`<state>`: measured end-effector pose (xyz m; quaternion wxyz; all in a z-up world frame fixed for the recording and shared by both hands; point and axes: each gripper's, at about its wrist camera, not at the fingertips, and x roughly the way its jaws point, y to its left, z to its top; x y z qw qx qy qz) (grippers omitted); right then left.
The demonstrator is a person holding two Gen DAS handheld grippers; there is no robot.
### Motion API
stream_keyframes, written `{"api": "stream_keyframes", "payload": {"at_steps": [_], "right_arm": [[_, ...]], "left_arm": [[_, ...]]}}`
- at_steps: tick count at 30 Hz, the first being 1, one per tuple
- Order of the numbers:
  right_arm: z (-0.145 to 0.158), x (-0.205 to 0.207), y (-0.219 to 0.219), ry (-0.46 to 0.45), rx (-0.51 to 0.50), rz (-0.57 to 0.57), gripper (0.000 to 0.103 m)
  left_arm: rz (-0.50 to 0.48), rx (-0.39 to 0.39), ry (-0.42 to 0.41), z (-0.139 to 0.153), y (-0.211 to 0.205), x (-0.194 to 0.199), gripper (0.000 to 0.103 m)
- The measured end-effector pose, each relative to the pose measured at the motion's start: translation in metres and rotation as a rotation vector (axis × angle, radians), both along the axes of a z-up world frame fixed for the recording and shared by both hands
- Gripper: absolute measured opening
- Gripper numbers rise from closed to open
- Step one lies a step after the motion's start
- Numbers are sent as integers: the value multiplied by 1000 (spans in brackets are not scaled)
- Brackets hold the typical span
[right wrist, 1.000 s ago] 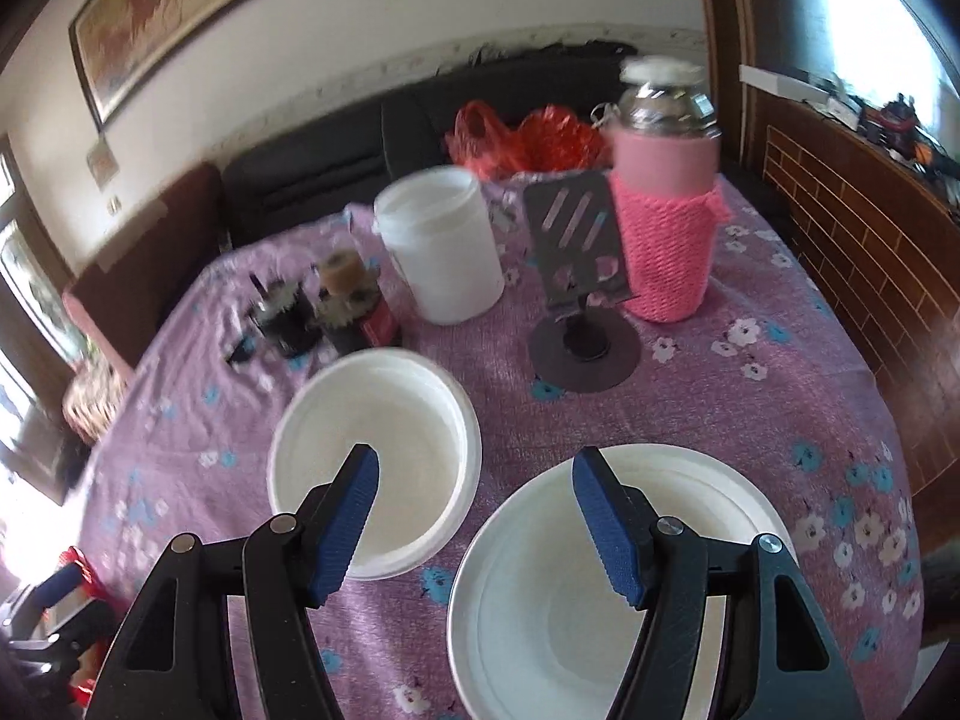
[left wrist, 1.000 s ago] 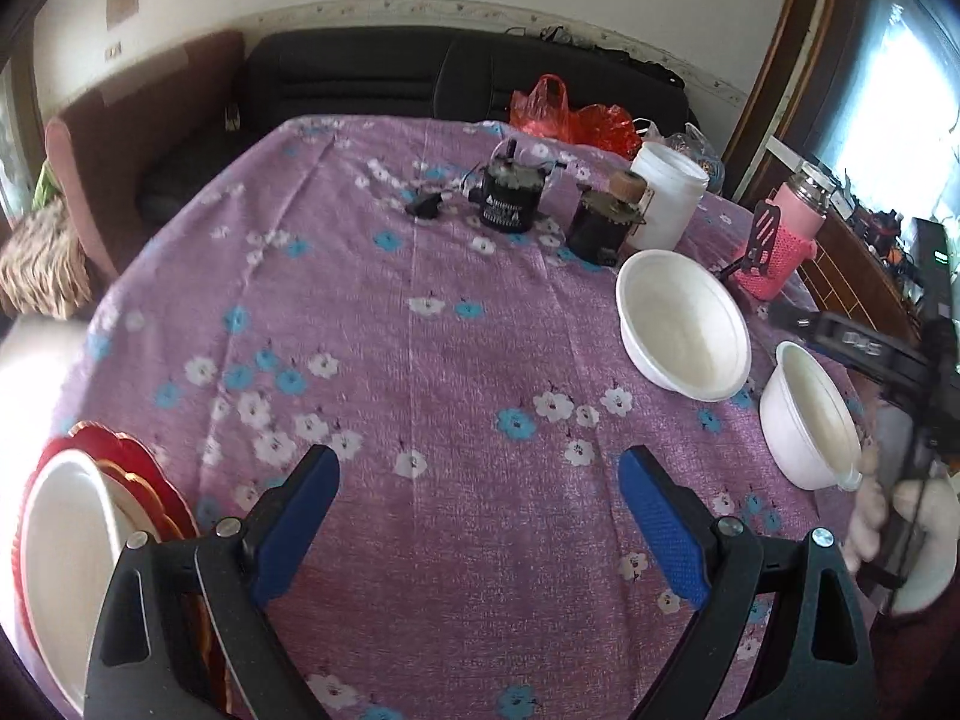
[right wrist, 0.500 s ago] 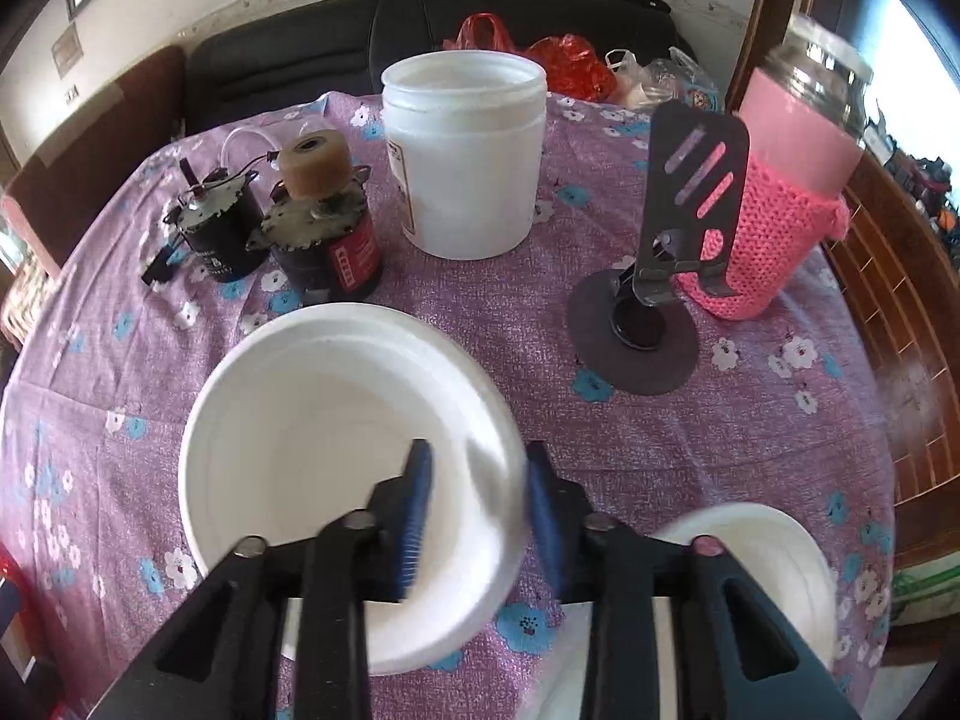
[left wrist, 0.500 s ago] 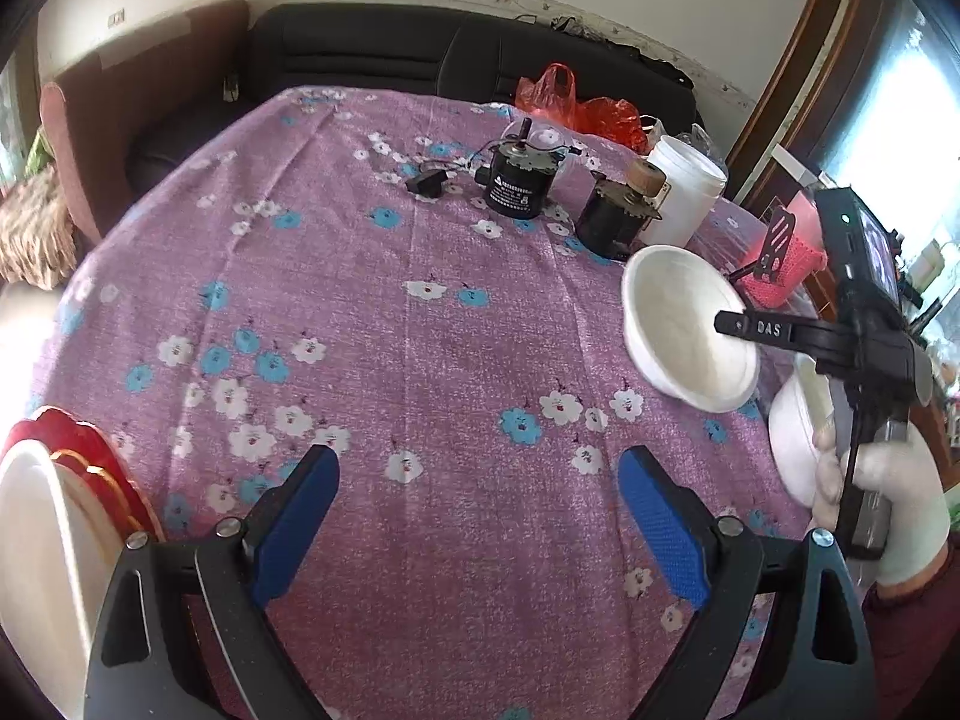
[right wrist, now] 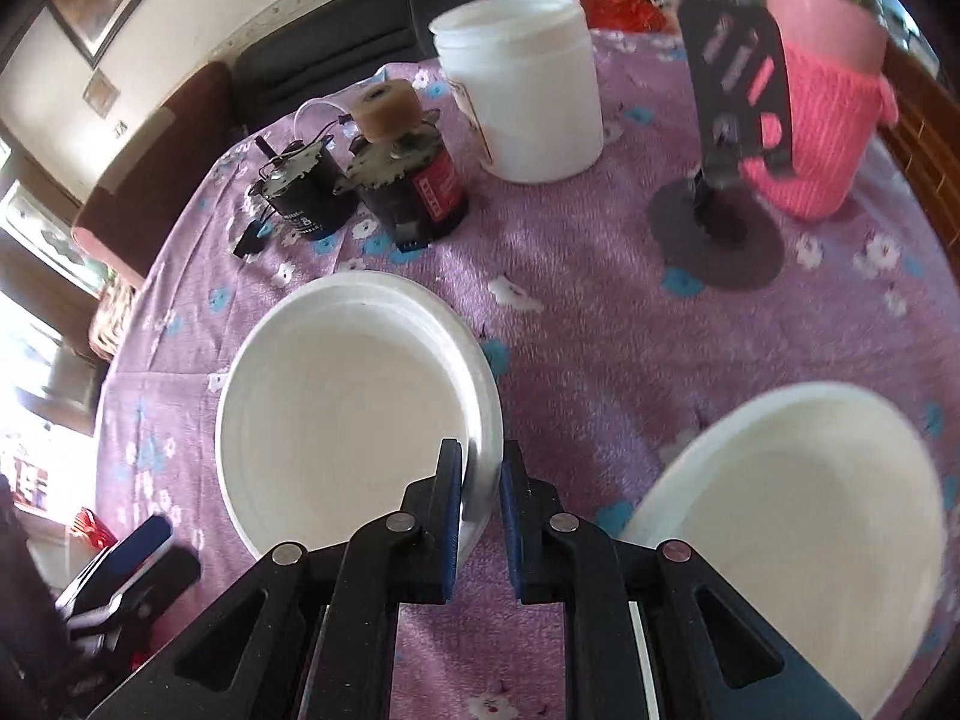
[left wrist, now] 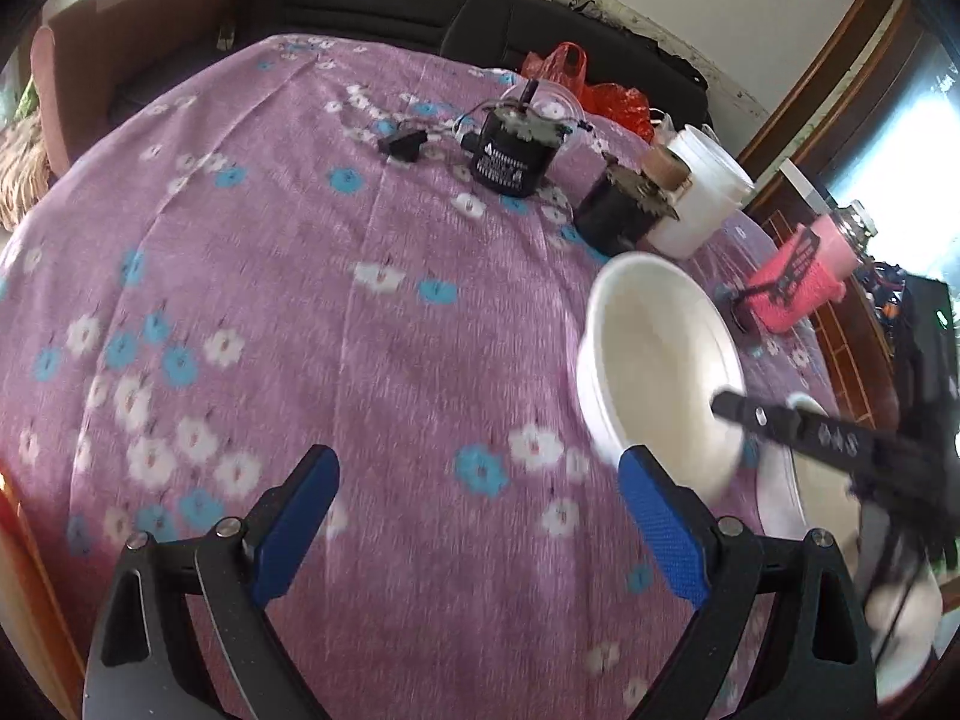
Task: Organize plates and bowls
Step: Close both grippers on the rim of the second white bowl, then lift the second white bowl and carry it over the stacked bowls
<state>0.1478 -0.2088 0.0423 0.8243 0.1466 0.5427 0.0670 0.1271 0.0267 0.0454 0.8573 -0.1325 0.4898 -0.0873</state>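
My right gripper (right wrist: 482, 471) is shut on the near rim of a white bowl (right wrist: 354, 408) and holds it tilted above the purple flowered tablecloth (right wrist: 600, 324). The same bowl (left wrist: 654, 366) shows lifted in the left wrist view, with the right gripper (left wrist: 729, 405) on its rim. A second white bowl (right wrist: 798, 516) sits on the table to the right; only its edge (left wrist: 780, 498) shows in the left wrist view. My left gripper (left wrist: 480, 507) is open and empty above the tablecloth (left wrist: 300, 300), left of the held bowl.
Two small motors (right wrist: 414, 180) (right wrist: 300, 198), a white jar (right wrist: 522, 84), a black phone stand (right wrist: 726, 180) and a pink-sleeved flask (right wrist: 822, 108) stand at the far side. A red edge (left wrist: 6, 516) shows at far left. A black sofa (left wrist: 372, 6) lies behind the table.
My right gripper closed on the bowl's rim and raised and tilted it. My left gripper moved forward and right, so the red and white plates slid out of view at left.
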Motion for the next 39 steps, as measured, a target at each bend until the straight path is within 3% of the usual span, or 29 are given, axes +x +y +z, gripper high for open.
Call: {"api": "stream_keyframes", "payload": {"at_steps": [8,18,21,24,26,30,39], "right_arm": [[0,-3,2,-19,-2,-15,13],[-1,0,4,-38,-14,-22,14],[-2,0,4,-42,-18,-31,14],[-2,0,5,-45,-22,-37,14],[-1,1,6,-49,-28,-38,14],[3,0,10,-66,-65,-33,14],[24,-19,11,-130,-45,-38,14]], "left_arm": [[-34,14,-4,-8,-26,37,94],[-51,51,15,-16,-42,53,93],[-77,60,17,-18,-48,56,77],[-123,13,50,-22,-55,59,48],[-149,5,69,-24,-61,59,22],[-168,58,36,-19,-70,50,16],[-155,59,-37,10,-58,19,16]]}}
